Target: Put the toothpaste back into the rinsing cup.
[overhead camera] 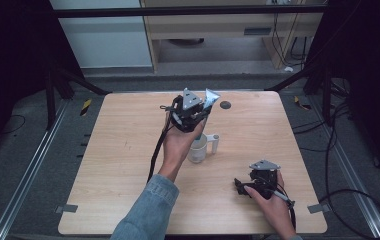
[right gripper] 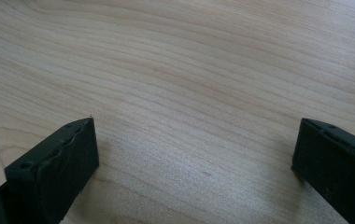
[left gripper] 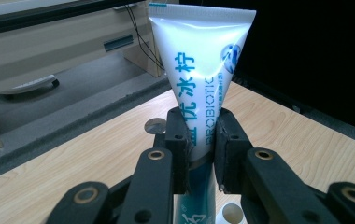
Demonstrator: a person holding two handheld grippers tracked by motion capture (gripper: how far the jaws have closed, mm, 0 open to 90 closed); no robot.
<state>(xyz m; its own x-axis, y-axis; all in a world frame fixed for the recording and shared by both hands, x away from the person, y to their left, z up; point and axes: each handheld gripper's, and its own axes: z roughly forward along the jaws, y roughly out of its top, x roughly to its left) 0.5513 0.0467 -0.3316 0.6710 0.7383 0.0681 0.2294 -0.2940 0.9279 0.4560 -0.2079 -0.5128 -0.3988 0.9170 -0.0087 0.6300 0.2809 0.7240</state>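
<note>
Toothpaste tube (left gripper: pixel 199 70), pinched mid-body by the left gripper (overhead camera: pixel 190 114) over the cup (overhead camera: pixel 198 147) just past table (overhead camera: pixel 118 165) centre, could slide through the jaws or catch the rim, while the right gripper (overhead camera: pixel 258 182), jaws apart, idles at five o'clock.
</note>
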